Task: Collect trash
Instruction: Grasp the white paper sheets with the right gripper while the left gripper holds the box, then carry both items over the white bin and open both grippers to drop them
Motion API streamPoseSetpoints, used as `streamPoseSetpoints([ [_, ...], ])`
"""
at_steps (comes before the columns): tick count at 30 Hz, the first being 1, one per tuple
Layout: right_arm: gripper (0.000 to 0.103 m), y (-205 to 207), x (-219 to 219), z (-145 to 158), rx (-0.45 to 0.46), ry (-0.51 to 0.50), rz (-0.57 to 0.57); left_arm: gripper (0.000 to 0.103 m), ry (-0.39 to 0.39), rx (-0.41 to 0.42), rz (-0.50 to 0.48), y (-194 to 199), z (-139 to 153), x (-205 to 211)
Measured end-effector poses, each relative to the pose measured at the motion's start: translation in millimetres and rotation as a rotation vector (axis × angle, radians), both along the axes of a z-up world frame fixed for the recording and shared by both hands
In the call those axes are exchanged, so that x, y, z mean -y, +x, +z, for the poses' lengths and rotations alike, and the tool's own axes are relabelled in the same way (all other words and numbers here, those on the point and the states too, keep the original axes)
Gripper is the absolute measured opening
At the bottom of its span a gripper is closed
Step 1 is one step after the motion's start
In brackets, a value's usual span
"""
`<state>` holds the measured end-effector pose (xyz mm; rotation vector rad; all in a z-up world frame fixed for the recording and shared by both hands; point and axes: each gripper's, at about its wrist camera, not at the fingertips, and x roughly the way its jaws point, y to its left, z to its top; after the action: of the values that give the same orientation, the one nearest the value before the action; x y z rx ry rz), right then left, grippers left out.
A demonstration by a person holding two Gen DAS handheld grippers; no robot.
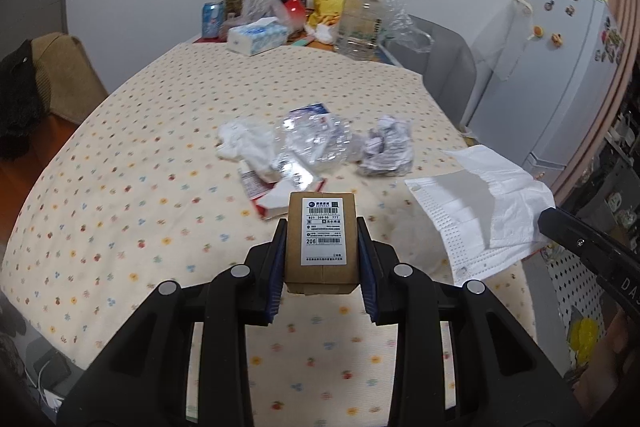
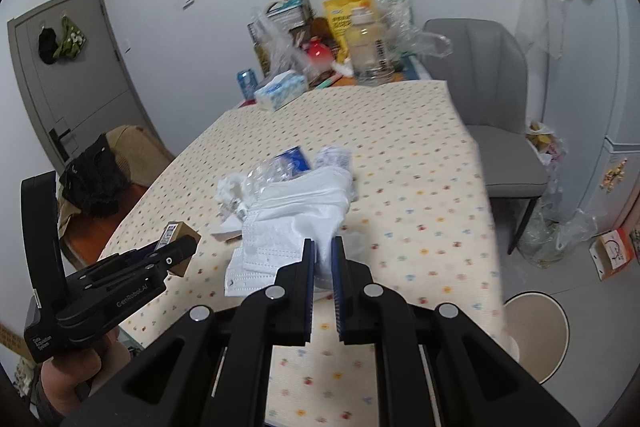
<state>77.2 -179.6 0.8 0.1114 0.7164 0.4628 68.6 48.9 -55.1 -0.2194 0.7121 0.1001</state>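
Left tongs [image 1: 322,255]: clamped on small cardboard parcel box [image 1: 321,239], lifted above floral table [image 1: 120,187].
Right tongs [image 2: 323,259]: nearly shut, pinching white face mask [image 2: 296,211] by one edge; thin hold may slip, dropping it onto crumpled wrappers [image 1: 312,143].

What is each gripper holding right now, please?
Left gripper: closed on the small cardboard box.
Right gripper: closed on the white face mask.

Left gripper [image 1: 322,223] clamped, right gripper [image 2: 323,247] pinched, both angled downward
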Motion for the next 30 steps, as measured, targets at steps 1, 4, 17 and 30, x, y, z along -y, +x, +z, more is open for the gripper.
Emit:
streamPoseSetpoints([
  [1, 0.009, -1, 7, 1, 0.002, -0.003, -0.013, 0.032, 0.005, 0.006, -0.014, 2, 3, 8],
  [4, 0.009, -4, 31, 2, 0.007, -0.014, -0.067, 0.032, 0.010, 0.016, -0.055, 9, 8, 29],
  [17, 0.009, -9, 141, -8, 0.000, -0.024, -0.300, 0.032, 0.034, 0.026, -0.228, 47, 14, 126],
  [30, 0.010, 0, 238, -65, -0.101, -0.008, -0.476, 0.032, 0.049, -0.043, -0.354, 94, -12, 221],
])
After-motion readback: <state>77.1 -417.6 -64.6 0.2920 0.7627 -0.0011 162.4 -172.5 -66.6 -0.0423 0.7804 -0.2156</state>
